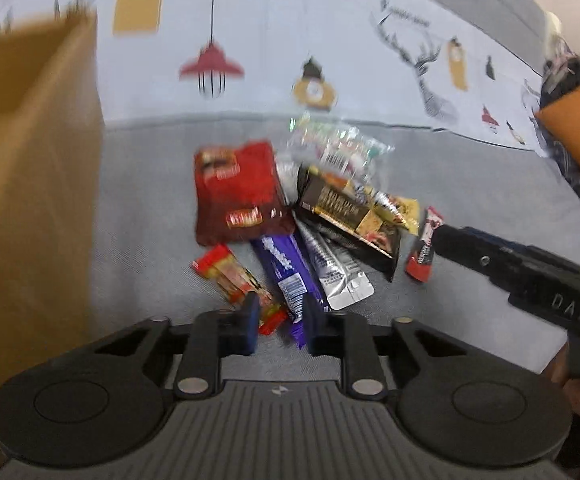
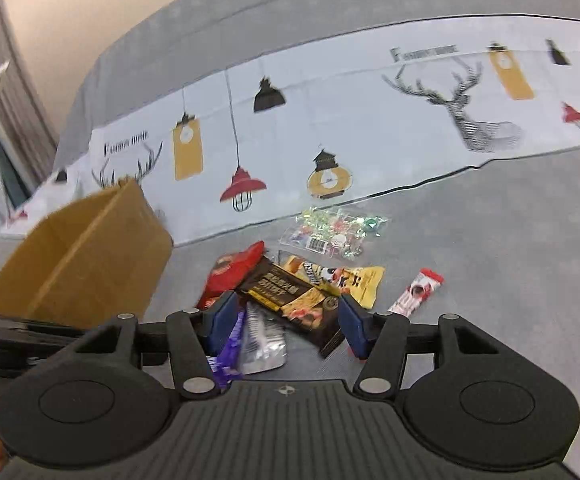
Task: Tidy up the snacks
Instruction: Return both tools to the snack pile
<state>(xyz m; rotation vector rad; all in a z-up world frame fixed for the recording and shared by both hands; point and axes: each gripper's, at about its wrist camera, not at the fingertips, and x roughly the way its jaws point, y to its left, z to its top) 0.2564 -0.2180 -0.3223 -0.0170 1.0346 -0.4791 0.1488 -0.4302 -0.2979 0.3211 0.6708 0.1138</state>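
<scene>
A pile of snacks lies on the grey sofa seat: a red bag [image 1: 236, 192], a purple bar [image 1: 286, 272], a silver pouch [image 1: 338, 276], a black-and-gold packet [image 1: 350, 216], a small red-yellow pack [image 1: 234, 280], a red-white bar [image 1: 424, 248] and a clear candy bag [image 1: 338, 148]. My left gripper [image 1: 280, 322] is open and empty just above the purple bar's near end. My right gripper [image 2: 284, 320] is open and empty, its jaws wide over the black-and-gold packet [image 2: 290, 300]. An open cardboard box [image 2: 86, 256] stands left of the pile.
The box fills the left of the left wrist view [image 1: 30, 200]. A printed white cloth [image 2: 330, 120] covers the sofa back. An orange and dark cushion [image 1: 578, 128] sits at the right. The right gripper's body [image 1: 530, 276] reaches in from the right.
</scene>
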